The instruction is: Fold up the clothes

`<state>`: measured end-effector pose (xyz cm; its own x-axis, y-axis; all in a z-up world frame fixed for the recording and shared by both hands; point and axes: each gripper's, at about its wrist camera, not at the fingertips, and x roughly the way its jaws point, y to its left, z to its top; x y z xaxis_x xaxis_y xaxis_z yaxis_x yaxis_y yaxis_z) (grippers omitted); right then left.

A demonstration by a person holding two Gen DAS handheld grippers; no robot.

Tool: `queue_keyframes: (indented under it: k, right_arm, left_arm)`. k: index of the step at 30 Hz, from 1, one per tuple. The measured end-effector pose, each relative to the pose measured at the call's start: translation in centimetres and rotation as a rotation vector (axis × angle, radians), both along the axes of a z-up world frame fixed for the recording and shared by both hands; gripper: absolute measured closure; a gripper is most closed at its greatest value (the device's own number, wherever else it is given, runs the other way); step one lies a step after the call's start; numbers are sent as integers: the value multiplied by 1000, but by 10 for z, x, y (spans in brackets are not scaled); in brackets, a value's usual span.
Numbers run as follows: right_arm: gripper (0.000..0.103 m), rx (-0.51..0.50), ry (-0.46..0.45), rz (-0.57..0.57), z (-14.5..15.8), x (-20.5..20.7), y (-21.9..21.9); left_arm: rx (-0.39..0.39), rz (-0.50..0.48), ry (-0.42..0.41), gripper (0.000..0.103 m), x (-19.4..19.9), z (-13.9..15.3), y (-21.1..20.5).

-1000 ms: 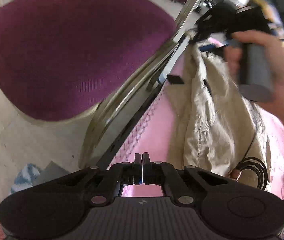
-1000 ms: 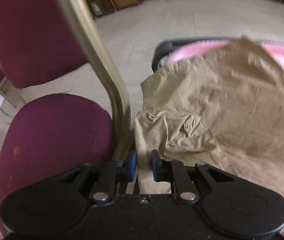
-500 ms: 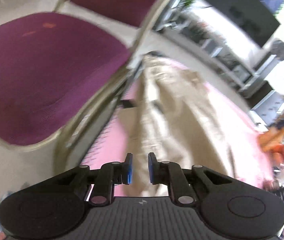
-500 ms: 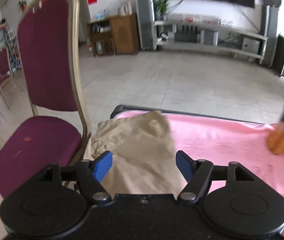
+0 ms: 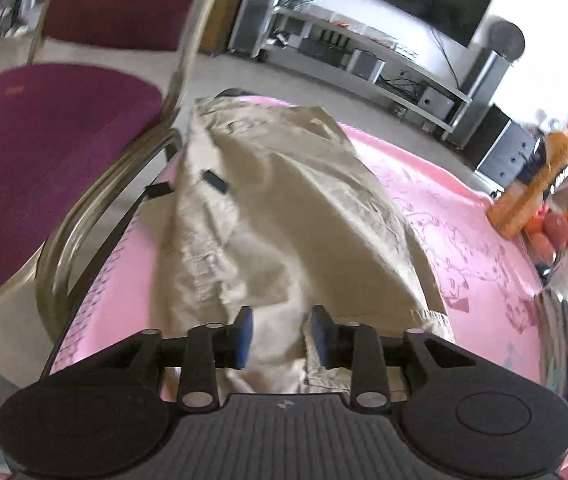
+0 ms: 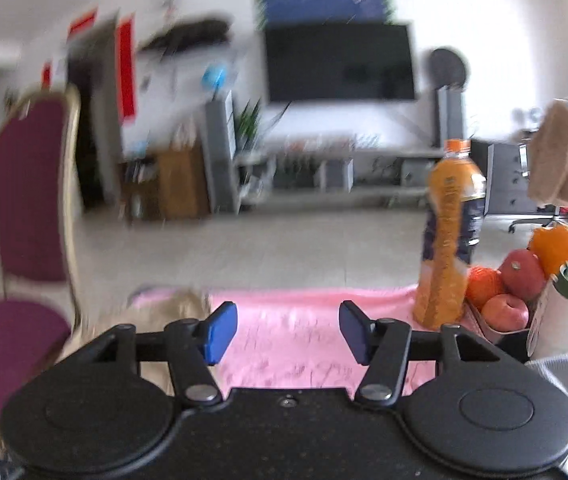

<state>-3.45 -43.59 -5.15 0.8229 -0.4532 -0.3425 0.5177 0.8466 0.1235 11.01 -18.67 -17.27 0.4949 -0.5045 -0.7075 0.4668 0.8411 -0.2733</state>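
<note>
Beige trousers are lying rumpled on the pink-covered table, beside the maroon chair. I'm seeing my left hand-held gripper hovering over their near end, jaws just opening, pads apart with cloth showing between them, not pinched. My right hand-held gripper is gaping over bare pink cover, jaws just narrowing, nothing between them, the orange bottle and fruit standing to its right.

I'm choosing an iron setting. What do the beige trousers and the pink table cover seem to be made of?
The beige trousers look like thin woven cotton or a cotton blend, matte: they crease sharply and show stitched seams and a hem. The pink table cover looks like soft matte cloth with a printed line drawing and a stitched edge; the fibre cannot be told.
</note>
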Motion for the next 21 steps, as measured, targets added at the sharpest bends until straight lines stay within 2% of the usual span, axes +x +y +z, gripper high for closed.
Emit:
queue_keyframes:
  k: [1,3,5,8,10,12,14,17,21]
  right_arm:
    - [48,11,-22,-10,-10,-5,-3]
    - [48,90,17,3,-36,-13,-13]
    - [51,218,113,-2,-66,-7,-26]
    - [51,450,195,86,-86,6,-43]
    - [49,494,218,128,-90,12,-43]
    - [44,537,238,183,-93,17,-40]
    - [43,594,229,244,-97,20,-38]
    - [43,673,226,337,-106,27,-31]
    - [43,717,259,377,-116,35,-19]
  left_arm:
    - [18,-4,-9,69,-2,-2,-6]
    - [53,-11,-21,69,-6,-6,-16]
    - [72,-21,-21,69,-8,-9,-25]
    - [74,-48,-36,68,-11,-7,-33]
    - [42,-50,-44,67,-8,-1,-32]
    - [-47,25,-19,66,5,6,-15]
    - [-111,146,38,66,27,6,8]
    - [-132,276,136,67,54,-2,32]
    - [-97,296,157,64,72,-9,34]
